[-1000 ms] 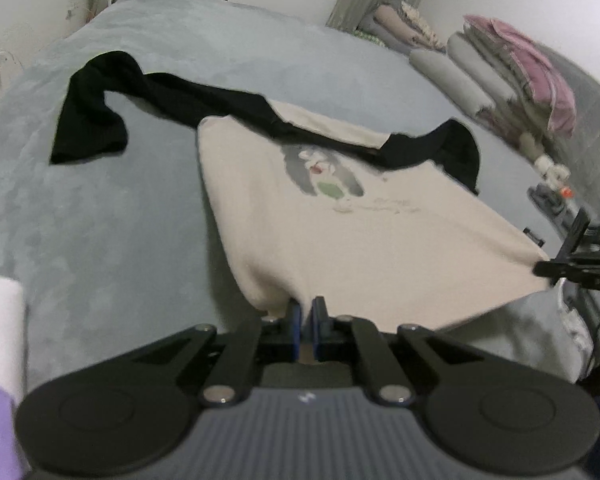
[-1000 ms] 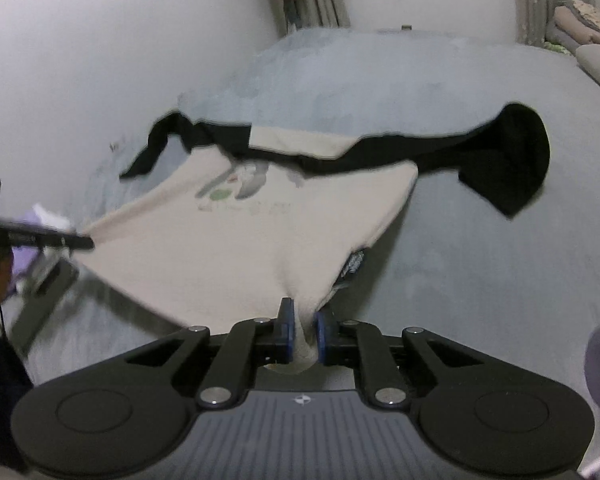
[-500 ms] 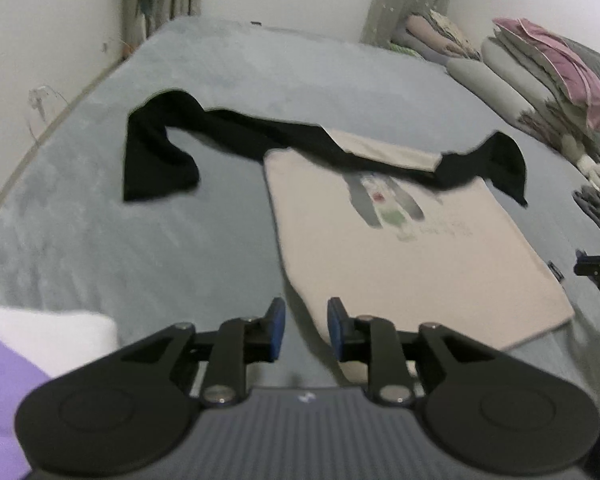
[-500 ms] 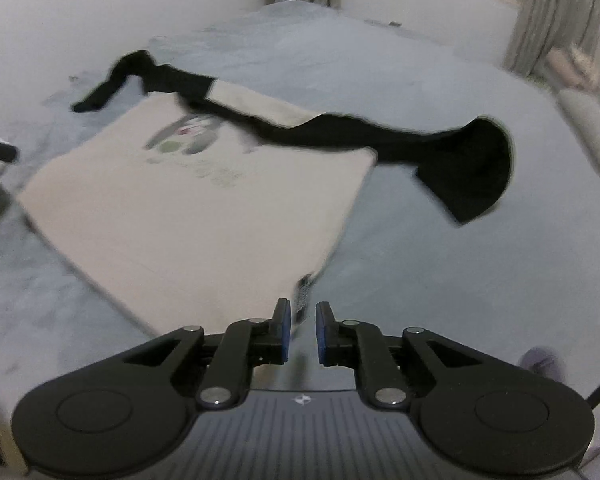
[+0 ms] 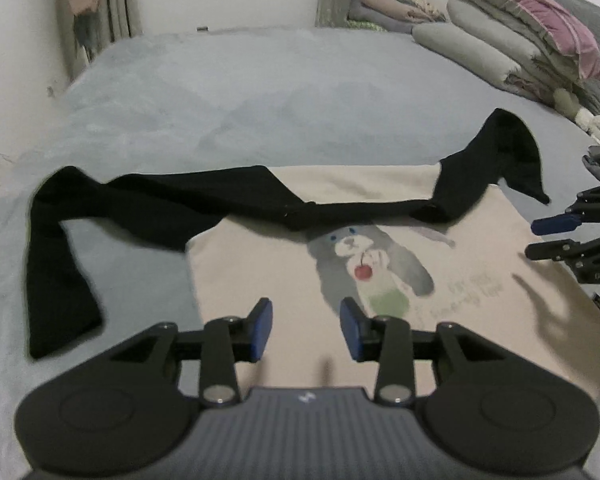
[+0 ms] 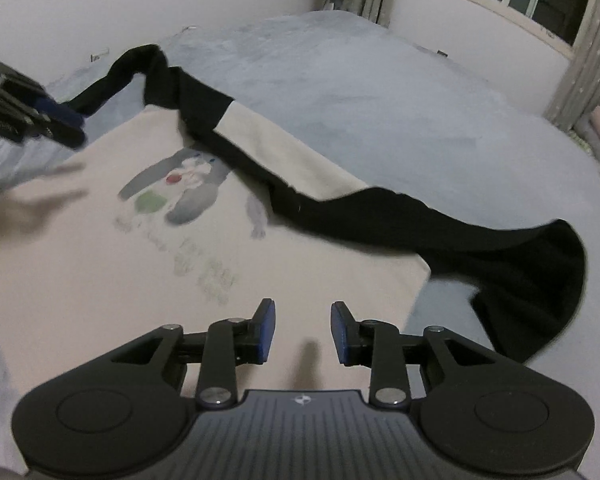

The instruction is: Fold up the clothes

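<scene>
i see a cream shirt (image 5: 260,272) with black sleeves (image 5: 148,204), a grey bunny print (image 5: 372,264), on a grey-blue blanket (image 5: 240,92).

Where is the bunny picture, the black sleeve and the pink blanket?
bunny picture (image 5: 364,264), left wrist view, on its grey body.
black sleeve (image 6: 532,280), right wrist view, near its cuff.
pink blanket (image 5: 540,12), left wrist view, on its top fold.

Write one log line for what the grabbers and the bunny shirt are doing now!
left gripper: open, empty | right gripper: open, empty | shirt: flat on bed, sleeves out
</scene>
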Demonstrator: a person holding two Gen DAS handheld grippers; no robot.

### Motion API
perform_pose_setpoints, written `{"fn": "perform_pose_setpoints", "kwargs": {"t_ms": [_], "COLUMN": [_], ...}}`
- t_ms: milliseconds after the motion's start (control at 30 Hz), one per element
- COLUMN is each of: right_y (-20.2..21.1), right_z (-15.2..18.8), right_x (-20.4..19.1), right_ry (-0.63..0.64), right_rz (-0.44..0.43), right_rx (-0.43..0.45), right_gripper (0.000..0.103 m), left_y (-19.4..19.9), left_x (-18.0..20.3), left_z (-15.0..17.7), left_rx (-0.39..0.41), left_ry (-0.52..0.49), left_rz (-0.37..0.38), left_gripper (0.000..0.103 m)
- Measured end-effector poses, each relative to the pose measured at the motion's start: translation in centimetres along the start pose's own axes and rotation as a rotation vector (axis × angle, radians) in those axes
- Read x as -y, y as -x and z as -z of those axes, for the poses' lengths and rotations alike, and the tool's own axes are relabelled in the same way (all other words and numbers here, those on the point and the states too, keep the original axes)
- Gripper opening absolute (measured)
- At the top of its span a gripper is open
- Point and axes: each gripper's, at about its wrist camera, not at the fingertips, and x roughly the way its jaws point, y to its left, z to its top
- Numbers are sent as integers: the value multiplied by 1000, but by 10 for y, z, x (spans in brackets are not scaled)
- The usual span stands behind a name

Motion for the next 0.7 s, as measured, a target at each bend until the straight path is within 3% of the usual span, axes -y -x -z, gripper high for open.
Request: {"fn": "perform_pose_setpoints", "kwargs": {"t_ms": [133, 267, 467, 567, 700], "right_y": [-39, -67, -90, -96, -120], "right_z": [-17, -35, -57, -67, -82], "right_x": [17, 30, 46, 58, 73], "right_ry": [-49, -87, -83, -111, -155], "right_rz": [-47, -72, -63, -34, 4], "right_rx": [-31, -20, 37, 116, 129], "right_gripper": [29, 29, 28, 28, 28], "left_y": [-47, -78, -108, -119, -133], "left_x": [-8, -7, -22, -39, -53], "left_z": [-16, -30, -54, -70, -86], "left_rx": [-39, -27, 16, 61, 98], "left_ry": [89, 120, 174, 237, 281], "left_rz": [84, 138, 171, 163, 122], "left_gripper": [35, 35, 35, 35, 36]}}
